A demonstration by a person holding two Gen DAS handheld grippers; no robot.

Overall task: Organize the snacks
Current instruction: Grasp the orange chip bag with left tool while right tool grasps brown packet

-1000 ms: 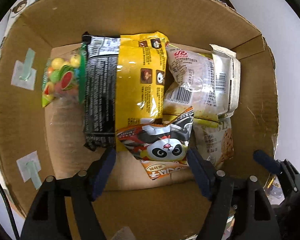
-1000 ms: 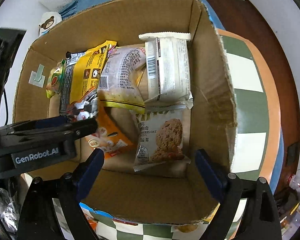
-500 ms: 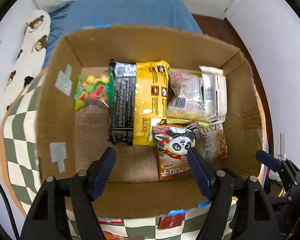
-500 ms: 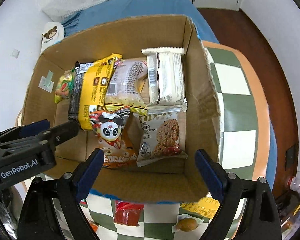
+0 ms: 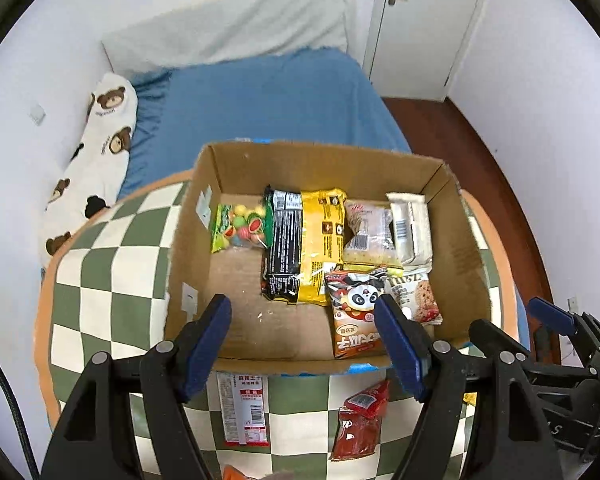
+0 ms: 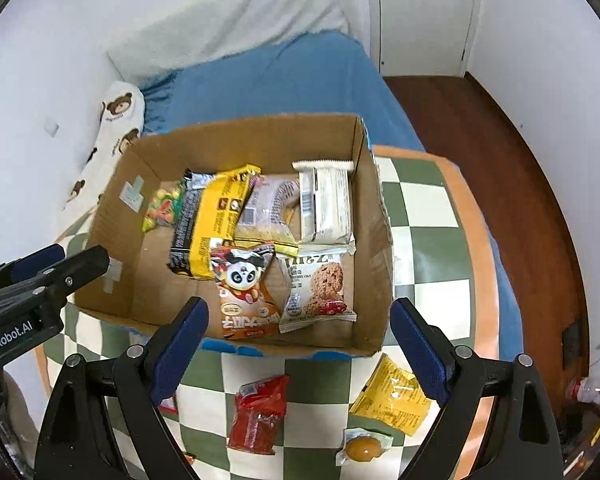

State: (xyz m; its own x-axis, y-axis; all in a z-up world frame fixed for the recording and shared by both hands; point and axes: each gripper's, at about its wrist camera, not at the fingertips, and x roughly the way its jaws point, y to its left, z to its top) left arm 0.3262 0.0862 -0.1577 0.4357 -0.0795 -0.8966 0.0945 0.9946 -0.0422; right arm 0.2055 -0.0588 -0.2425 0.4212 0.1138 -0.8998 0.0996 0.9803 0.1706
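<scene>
An open cardboard box (image 5: 472,248) (image 6: 376,248) holds several snacks: a panda packet (image 5: 356,312) (image 6: 242,280), a cookie pack (image 5: 416,296) (image 6: 320,288), a yellow pack (image 5: 320,240), a black pack (image 5: 282,248), a fruit candy bag (image 5: 238,228) and a white pack (image 6: 326,204). My left gripper (image 5: 302,312) hangs open above the box's near wall, with nothing between its fingers. My right gripper (image 6: 298,312) is wide open and empty, also above the near wall. On the table in front lie a red packet (image 5: 360,420) (image 6: 258,416), a white labelled packet (image 5: 242,412) and a yellow packet (image 6: 392,400).
The box stands on a round table with a green-and-white checked cloth (image 5: 112,280) (image 6: 424,240). A small round orange sweet in clear wrap (image 6: 364,446) lies near the front edge. Behind are a blue bed (image 5: 260,112), a bear-print pillow (image 5: 96,160) and a wooden floor (image 6: 500,160).
Both grippers have risen and drawn back from inside the box to above its near wall. Neither jaw width has changed. The snacks in the box lie as before.
</scene>
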